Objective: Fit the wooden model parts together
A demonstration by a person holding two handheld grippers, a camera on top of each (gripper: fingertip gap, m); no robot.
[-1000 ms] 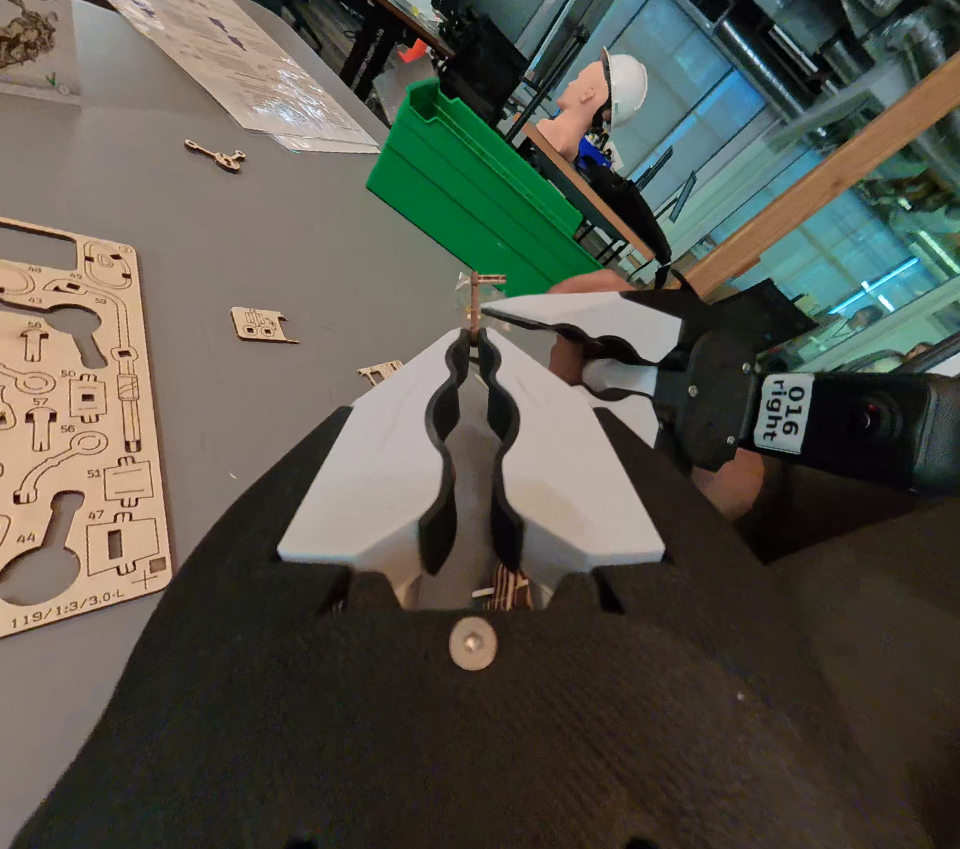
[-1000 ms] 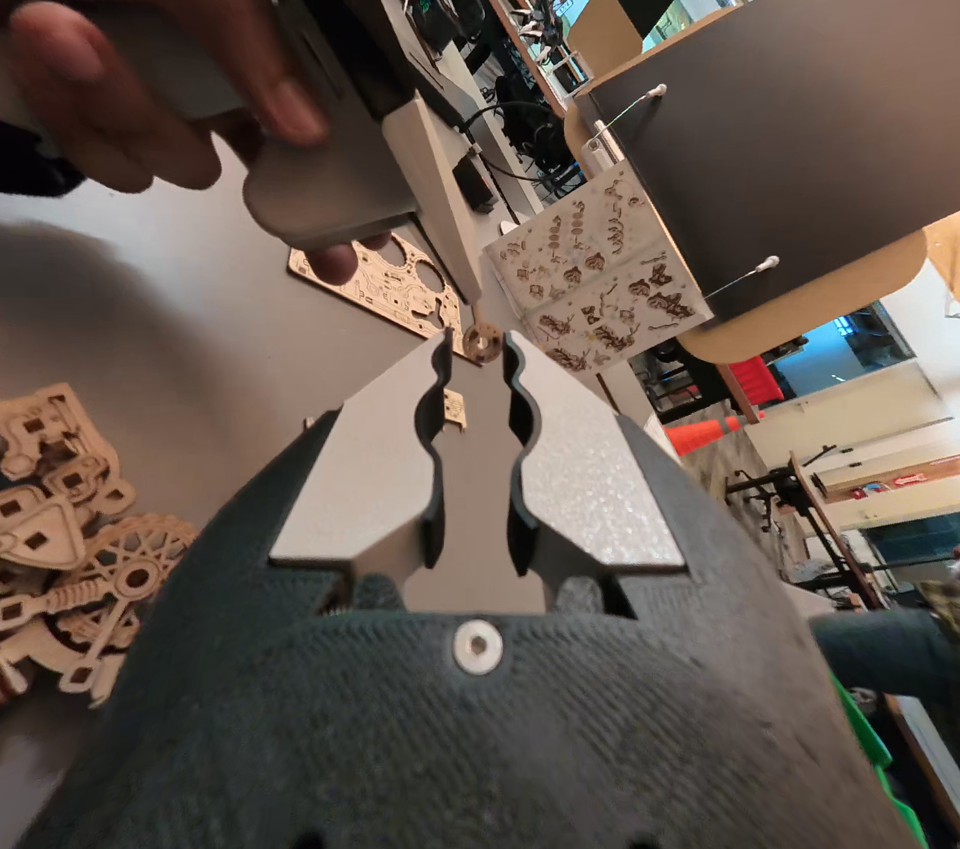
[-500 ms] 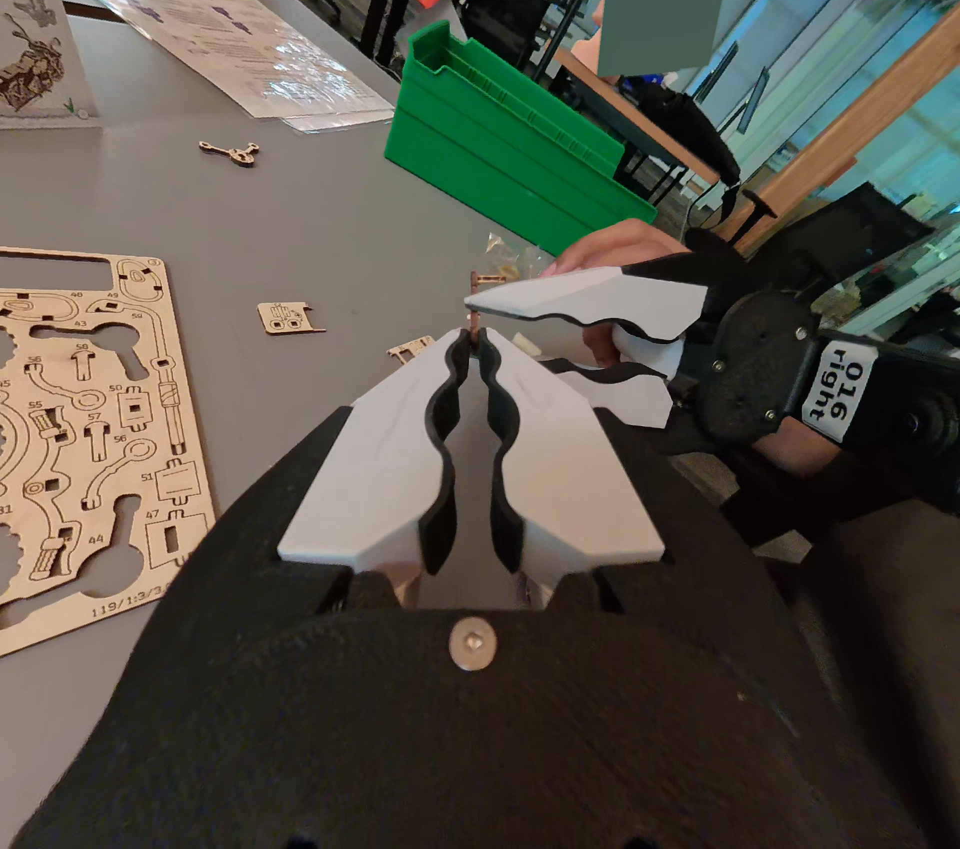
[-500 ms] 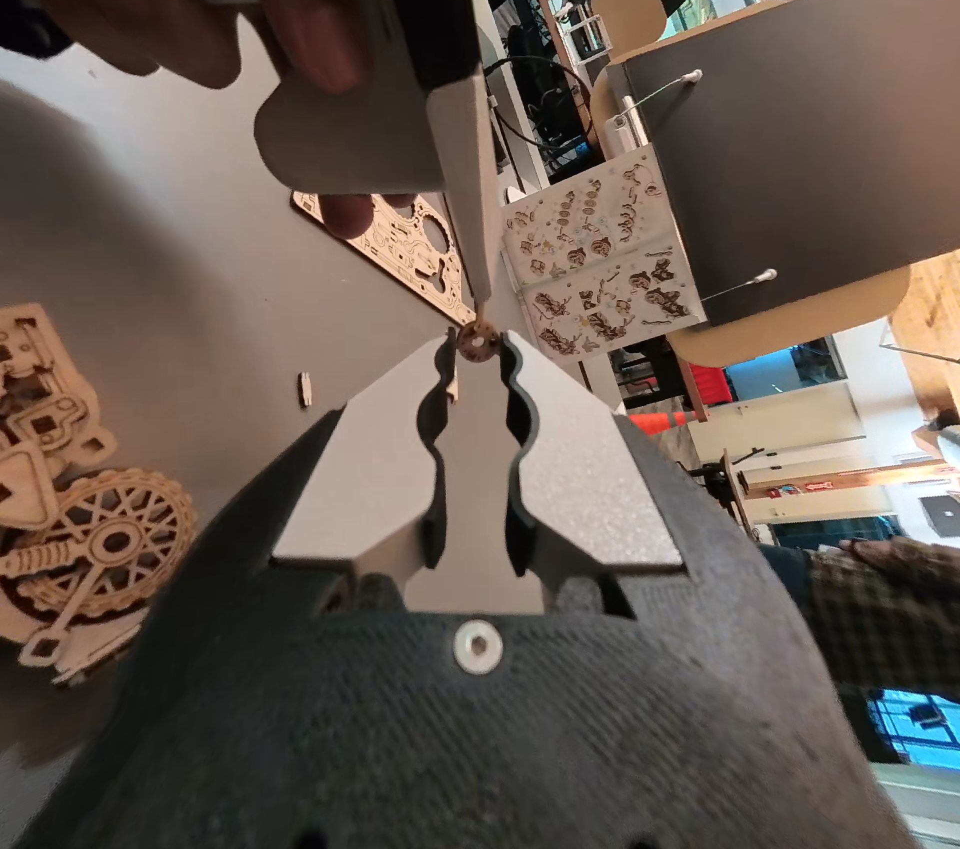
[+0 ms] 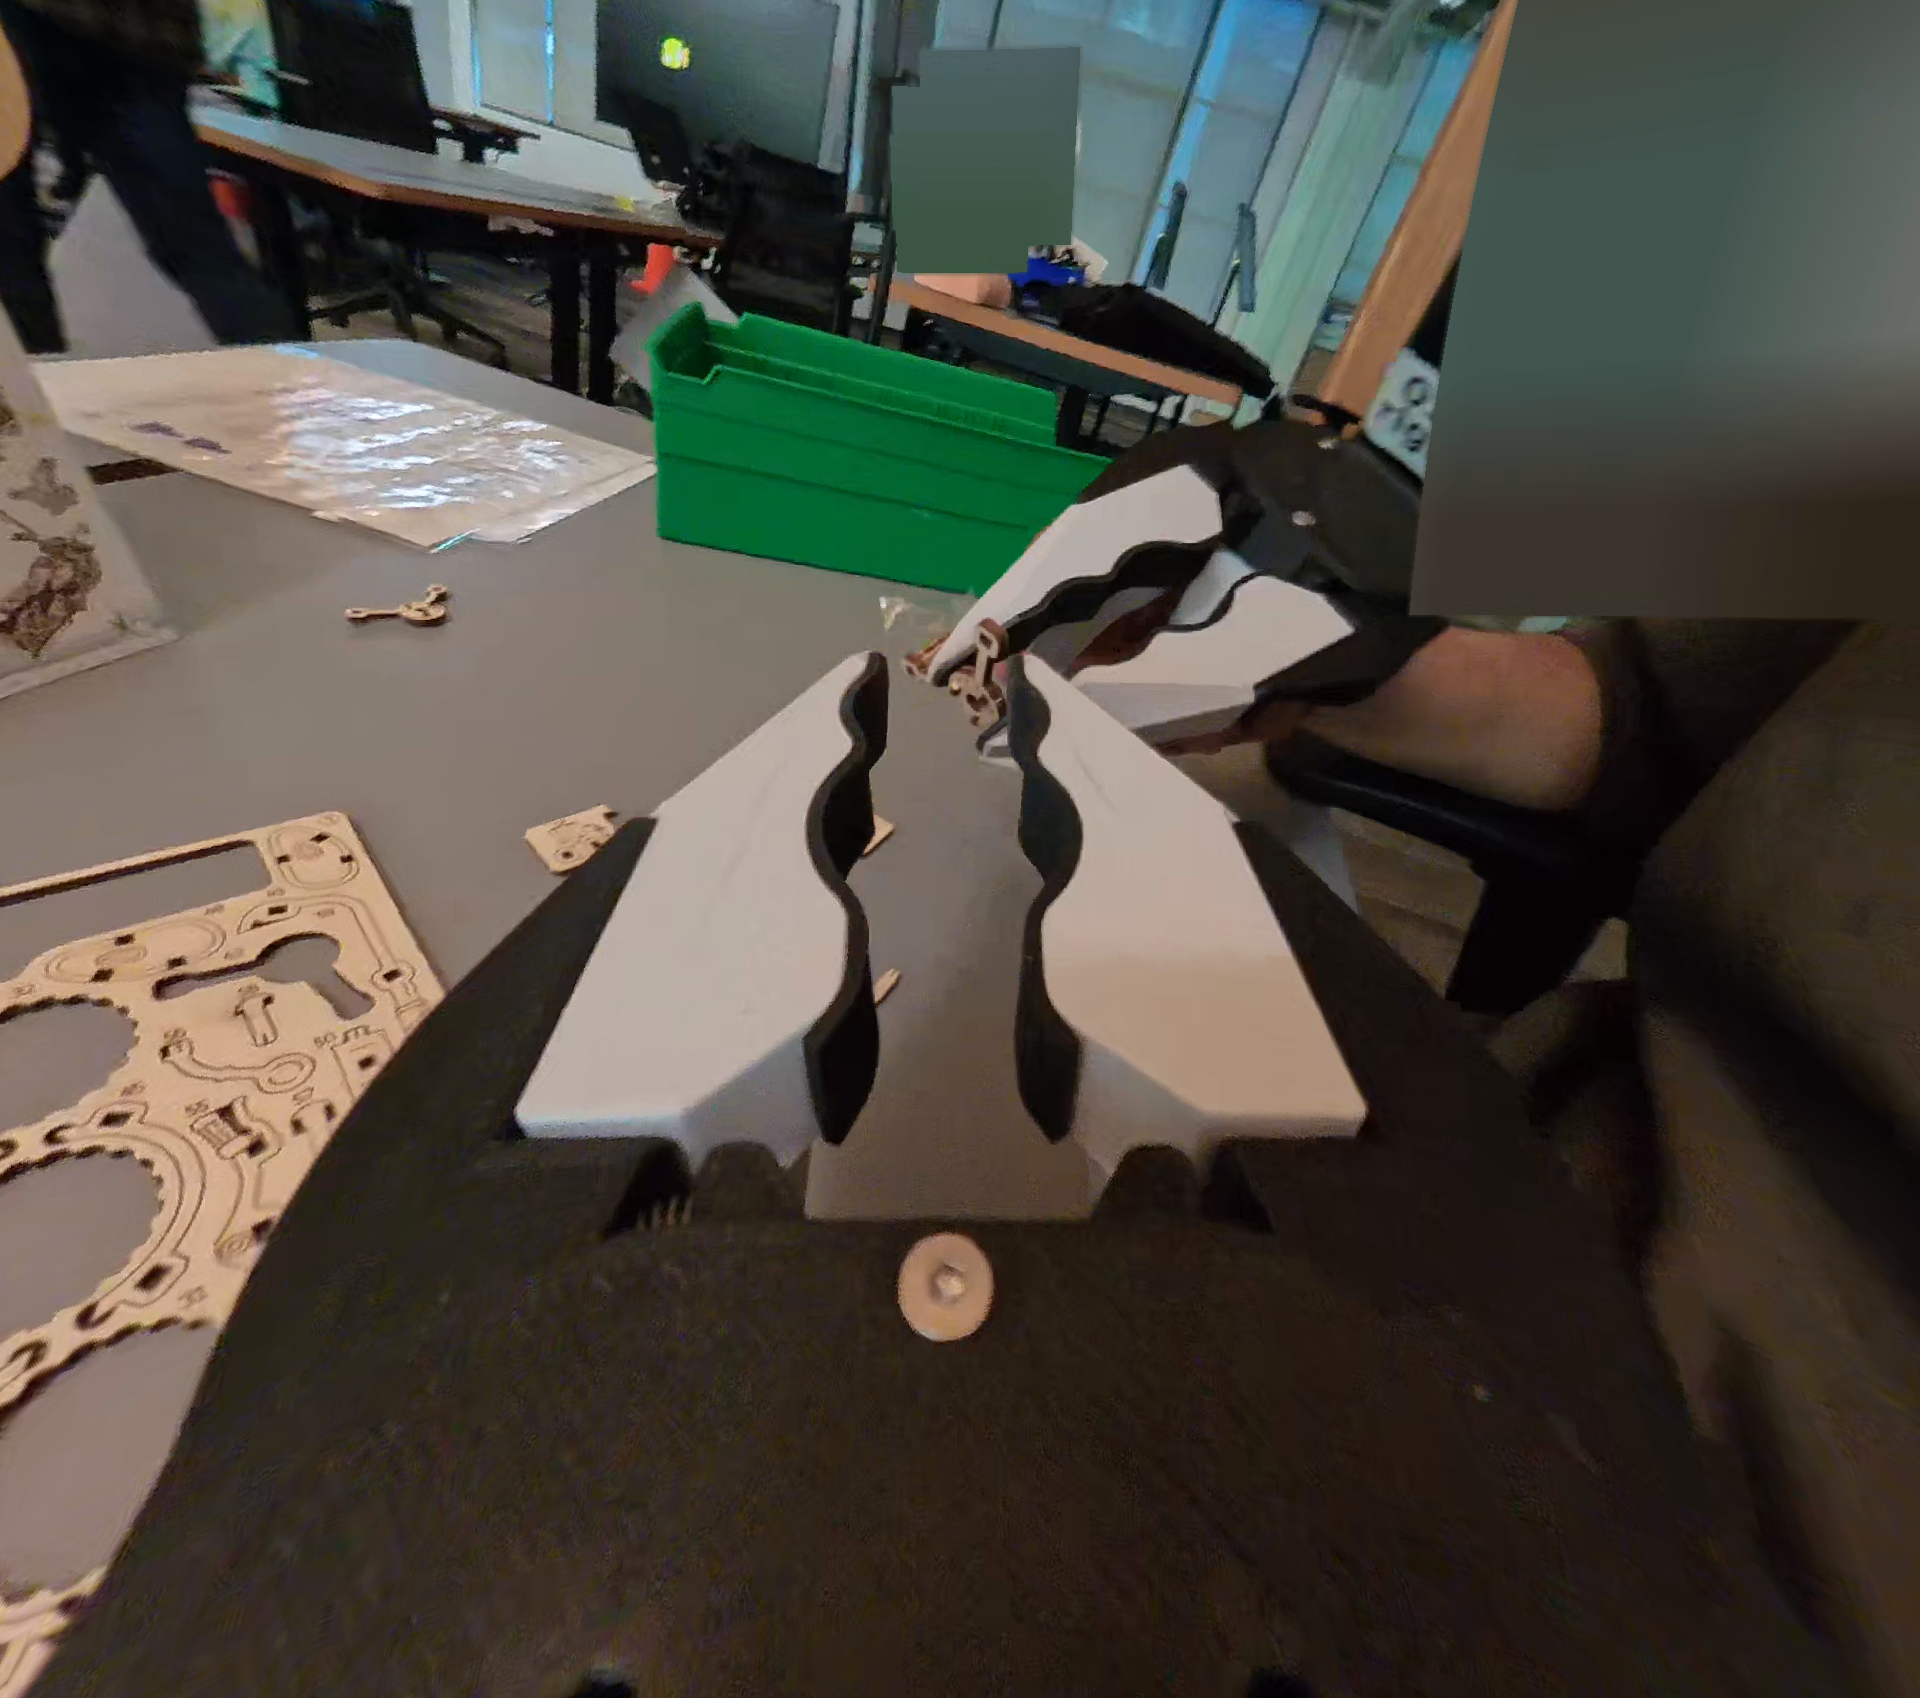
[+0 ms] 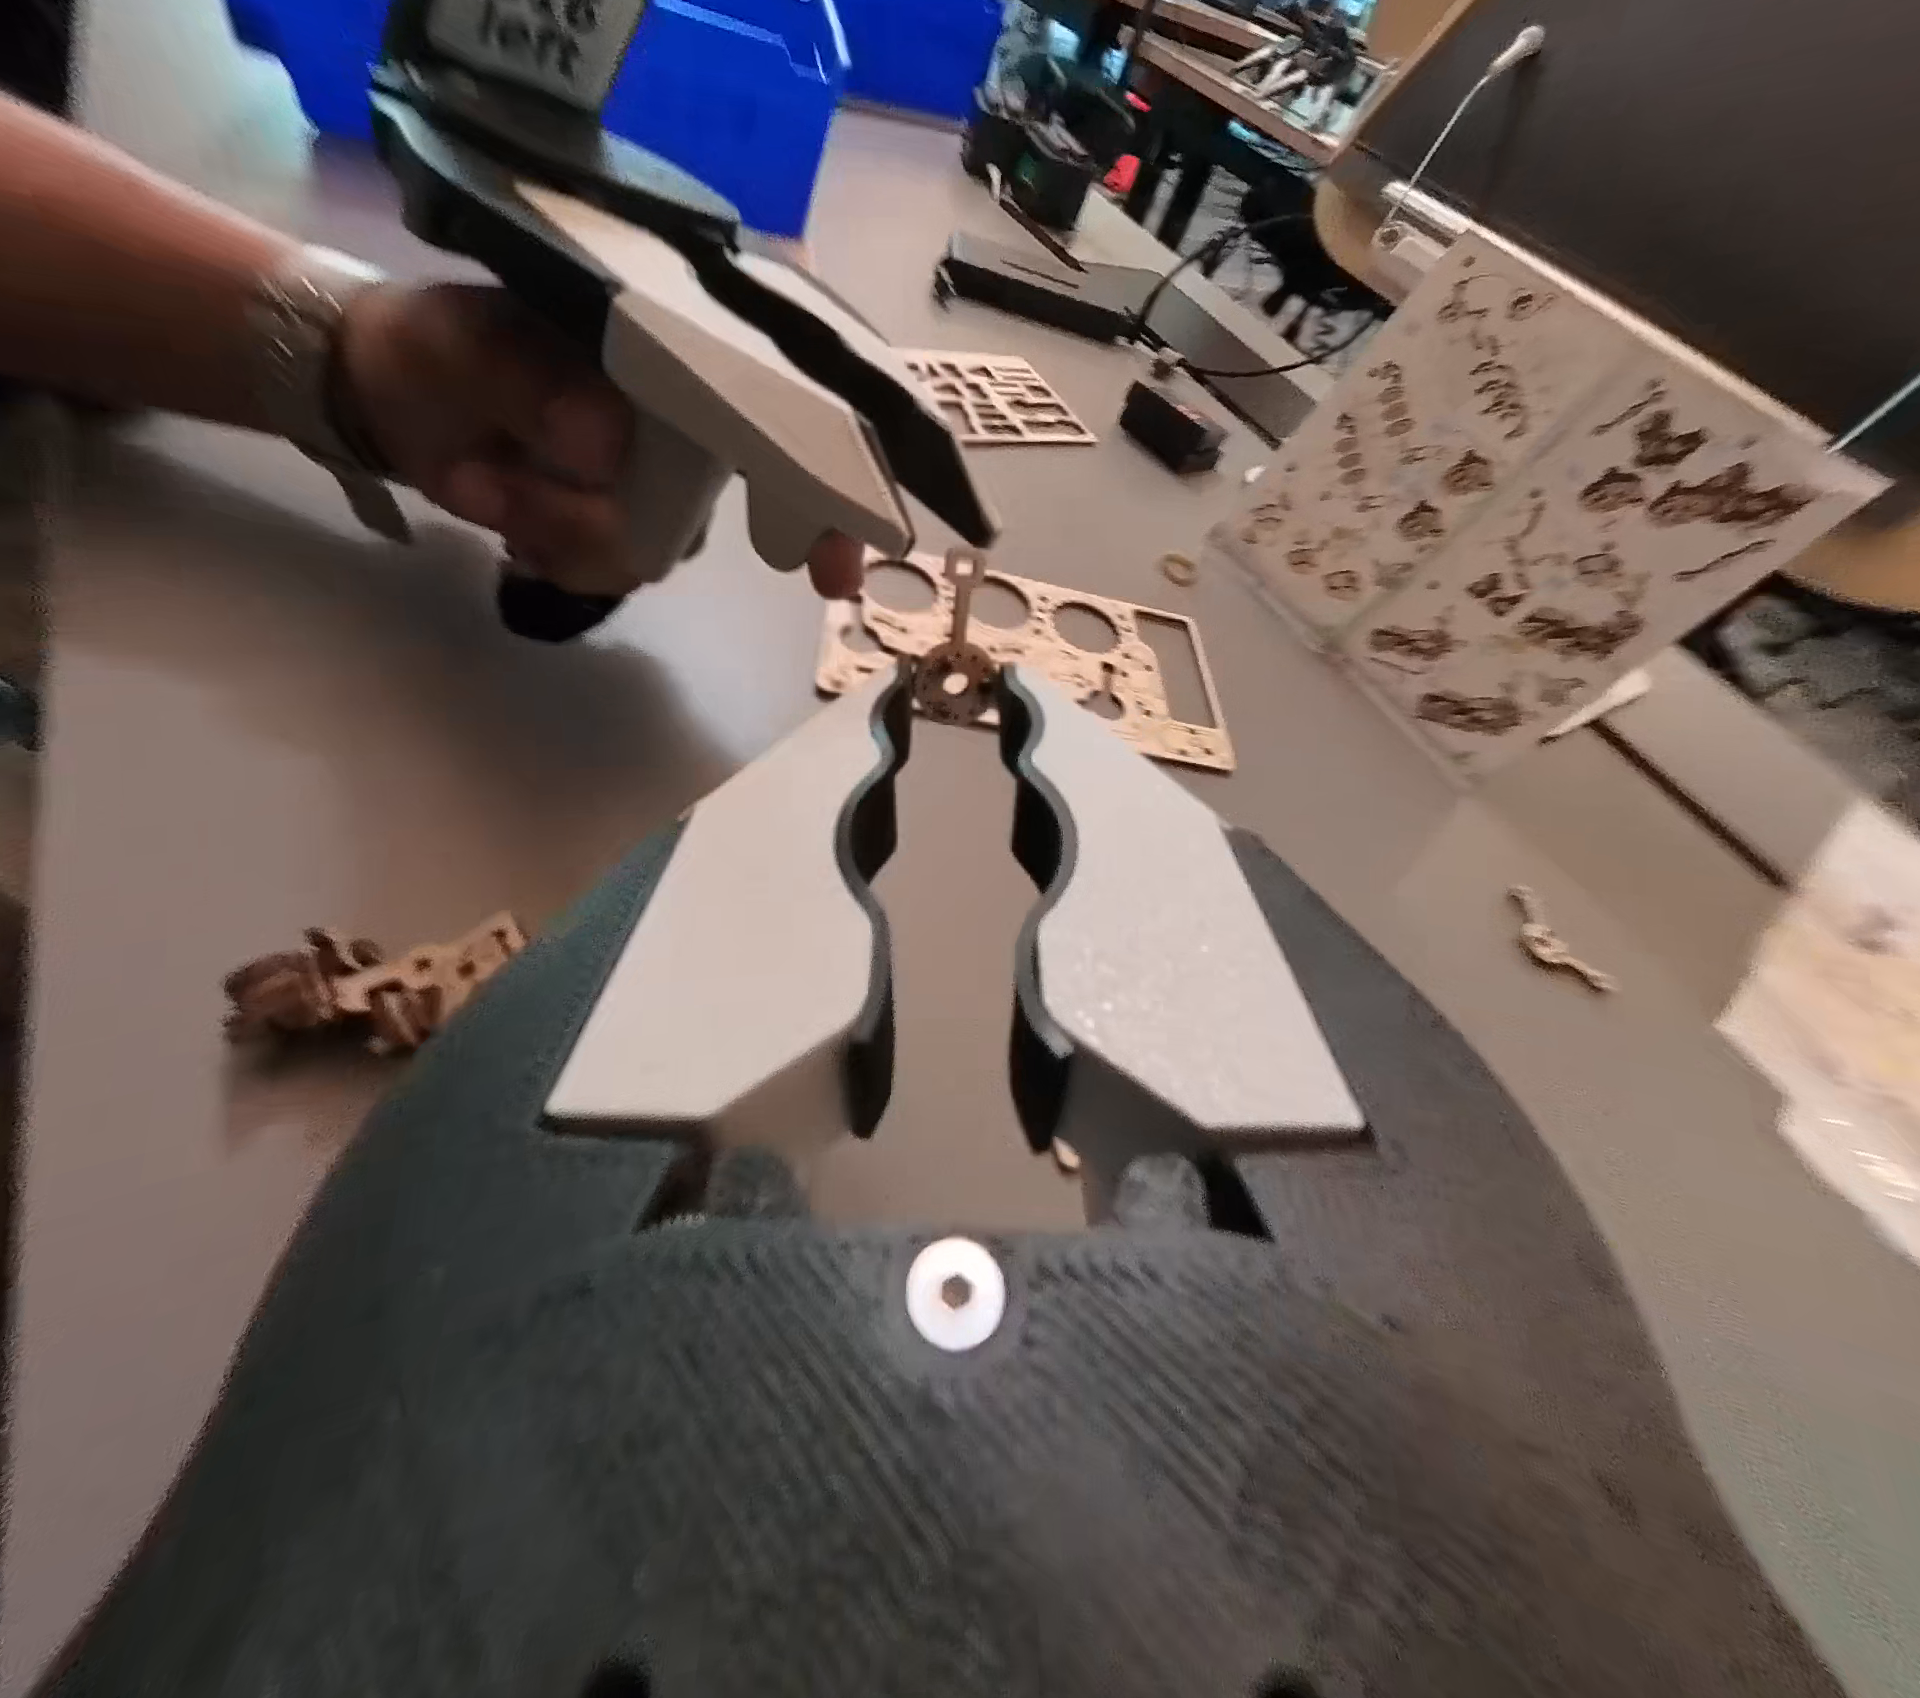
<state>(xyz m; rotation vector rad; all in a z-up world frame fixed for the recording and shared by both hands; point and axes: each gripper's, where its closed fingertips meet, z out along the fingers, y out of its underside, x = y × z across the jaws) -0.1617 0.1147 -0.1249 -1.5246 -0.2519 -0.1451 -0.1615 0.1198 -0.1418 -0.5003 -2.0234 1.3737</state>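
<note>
My right gripper [image 6: 951,694] is shut on a small round wooden disc with a thin wooden pin [image 6: 961,609] standing up out of it. In the left wrist view the same joined part [image 5: 982,680] sits at the tip of my right gripper [image 5: 961,661], just beside my left gripper's right fingertip. My left gripper [image 5: 943,677] is open and empty. In the right wrist view my left gripper [image 6: 940,528] hovers just above the pin's top, jaws apart. A partly built wooden model [image 6: 353,983] lies on the grey table at the left.
A punched wooden parts sheet [image 5: 208,1025] lies at the left, also in the right wrist view [image 6: 1091,651], with a second sheet [image 6: 997,401] behind. Loose pieces [image 5: 569,838] [image 5: 400,609] lie about. A green bin [image 5: 852,464], blue bins [image 6: 727,48] and a propped instruction booklet [image 6: 1507,526] ring the table. My left and right fingertips are right by each other.
My left gripper has opened and let go of the thin pin, which now stays in the disc held by my right gripper. Both grippers have swung to a more level pose.
</note>
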